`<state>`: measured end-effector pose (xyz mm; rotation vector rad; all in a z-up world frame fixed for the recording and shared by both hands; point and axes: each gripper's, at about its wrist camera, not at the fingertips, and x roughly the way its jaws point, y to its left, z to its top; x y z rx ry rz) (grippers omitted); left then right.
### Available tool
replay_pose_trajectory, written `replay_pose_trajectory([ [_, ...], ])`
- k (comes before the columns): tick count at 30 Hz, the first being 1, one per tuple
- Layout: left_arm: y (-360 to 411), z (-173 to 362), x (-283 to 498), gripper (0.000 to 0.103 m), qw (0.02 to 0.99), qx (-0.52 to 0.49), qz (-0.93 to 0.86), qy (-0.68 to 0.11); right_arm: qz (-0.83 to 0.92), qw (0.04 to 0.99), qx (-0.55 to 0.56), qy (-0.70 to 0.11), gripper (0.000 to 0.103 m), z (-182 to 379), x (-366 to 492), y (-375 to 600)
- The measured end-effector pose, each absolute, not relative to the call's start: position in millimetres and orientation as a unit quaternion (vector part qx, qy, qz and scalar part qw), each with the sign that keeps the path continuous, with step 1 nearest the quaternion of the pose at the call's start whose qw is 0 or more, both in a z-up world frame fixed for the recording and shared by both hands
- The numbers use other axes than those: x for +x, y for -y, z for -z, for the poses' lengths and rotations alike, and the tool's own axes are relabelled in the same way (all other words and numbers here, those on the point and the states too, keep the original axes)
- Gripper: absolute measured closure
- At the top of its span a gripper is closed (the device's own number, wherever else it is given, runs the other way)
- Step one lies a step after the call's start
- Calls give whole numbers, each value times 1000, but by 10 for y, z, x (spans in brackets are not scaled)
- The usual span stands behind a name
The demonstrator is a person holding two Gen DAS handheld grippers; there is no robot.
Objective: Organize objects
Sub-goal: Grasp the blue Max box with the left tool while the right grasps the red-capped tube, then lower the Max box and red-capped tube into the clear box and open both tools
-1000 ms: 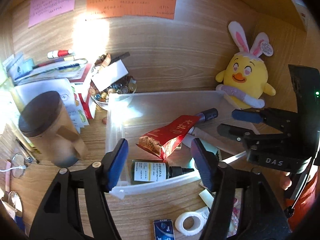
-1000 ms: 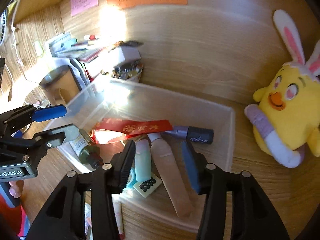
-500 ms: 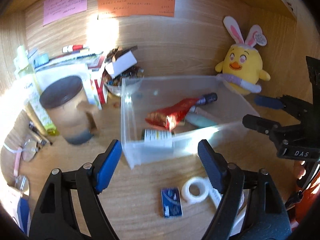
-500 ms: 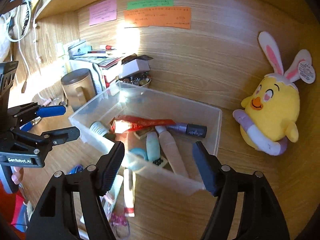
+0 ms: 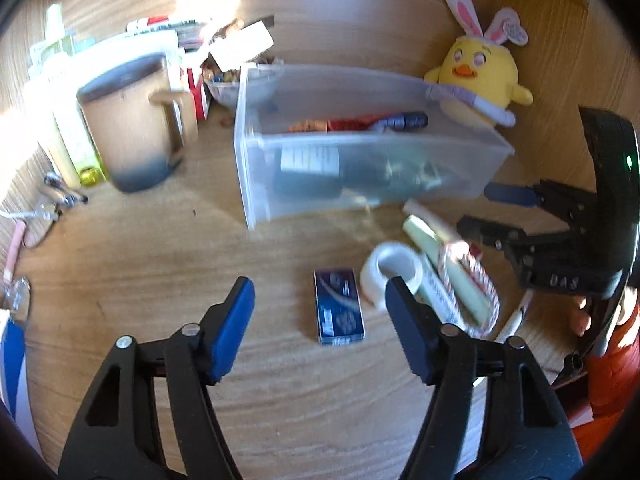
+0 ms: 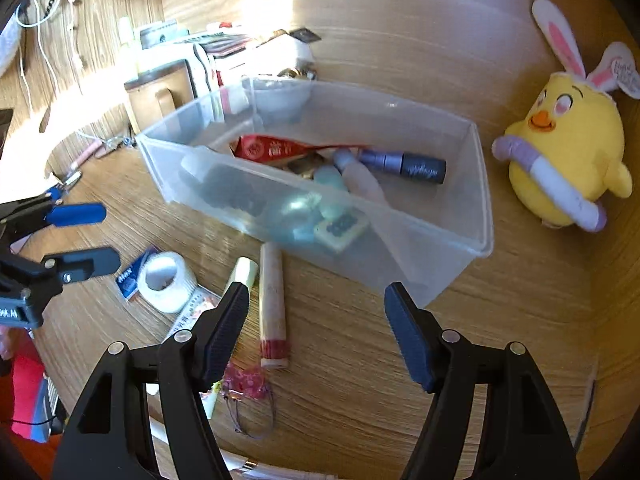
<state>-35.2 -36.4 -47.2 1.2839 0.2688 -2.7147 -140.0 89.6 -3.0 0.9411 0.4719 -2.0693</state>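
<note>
A clear plastic bin (image 5: 460, 160) (image 6: 476, 216) on the wooden desk holds a dark bottle, a red packet (image 6: 276, 148), a purple tube (image 6: 404, 162) and other small items. In front of it lie a small blue box (image 5: 338, 306), a white tape roll (image 5: 390, 270) (image 6: 162, 278), a pink tube (image 6: 272, 304) and a pale green stick (image 5: 444, 264). My left gripper (image 5: 320, 320) is open and empty, low over the desk just before the blue box. My right gripper (image 6: 316, 320) is open and empty, above the pink tube, short of the bin.
A yellow plush chick (image 5: 476, 72) (image 6: 560, 160) sits right of the bin. A brown lidded mug (image 5: 128, 120), a bottle, books and a bowl of small items (image 5: 228, 84) crowd the back left. Glasses (image 5: 44, 212) lie at the left edge.
Both grippers have pulled back from the bin and dropped lower toward the desk. The loose items in front of the bin have come into view. Both stay open and empty.
</note>
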Motion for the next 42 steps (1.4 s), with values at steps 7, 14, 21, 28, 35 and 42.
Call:
replay_pose_trajectory([
  [7,337,668,-386,45,59,450,886,-94,800,409,395,-190,50,158,-1437,-823],
  [14,297,677,-412,56,72,449,888,-73,790,416,404,-197,67,240,-1463,-710],
  [21,300,686,-453,73,84,441,891,-62,791,424,385,-215,84,245,-1389,-648],
  [28,298,686,-458,76,88,440,892,-63,787,434,387,-210,89,230,-1377,-682],
  [35,368,612,-380,76,97,423,896,-94,789,437,384,-198,89,186,-1341,-754],
  [42,365,396,-304,76,102,394,908,-98,799,441,364,-187,89,13,-1243,-884],
])
